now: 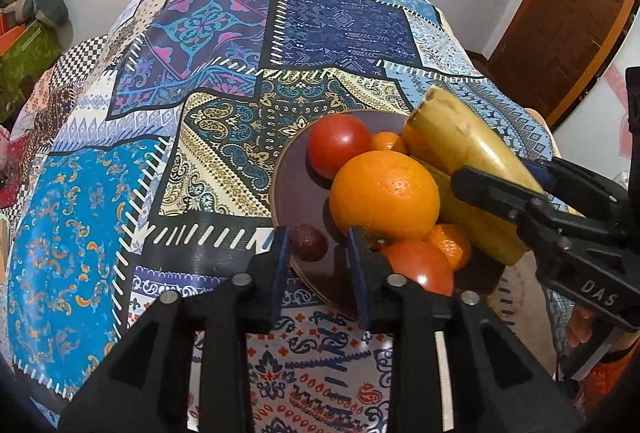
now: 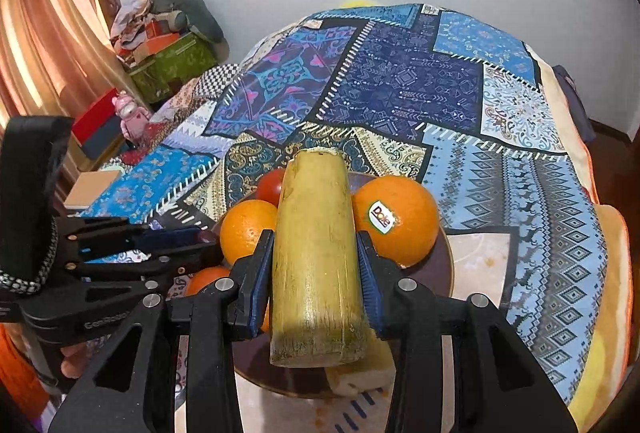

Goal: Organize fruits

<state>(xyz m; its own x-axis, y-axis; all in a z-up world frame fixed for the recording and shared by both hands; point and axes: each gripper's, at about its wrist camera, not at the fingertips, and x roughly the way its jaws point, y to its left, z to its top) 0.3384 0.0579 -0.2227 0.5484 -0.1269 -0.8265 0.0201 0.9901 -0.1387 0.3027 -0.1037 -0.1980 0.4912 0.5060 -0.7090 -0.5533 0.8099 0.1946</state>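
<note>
A dark plate point(image 1: 276, 185) on the patchwork tablecloth holds a big orange point(image 1: 386, 193), two tomatoes point(image 1: 338, 145), mandarins point(image 1: 450, 245) and a small dark red fruit point(image 1: 308, 243). My left gripper point(image 1: 316, 237) hangs low over the plate's near rim. Its jaws stand slightly apart around the small dark fruit, which lies on the plate with a gap at the right pad. My right gripper point(image 2: 316, 245) is shut on a yellow-green cane piece point(image 2: 316, 265), held over the plate point(image 2: 440, 273) between two oranges point(image 2: 396, 217). A second cane piece point(image 2: 360, 373) lies beneath it.
The patchwork cloth point(image 1: 200, 73) covers the whole table. Left of the table, boxes and cushions point(image 2: 172, 45) are piled by a curtain point(image 2: 48, 33). A wooden door point(image 1: 568, 17) stands at the right. A hand point(image 2: 70, 365) holds the left gripper's handle.
</note>
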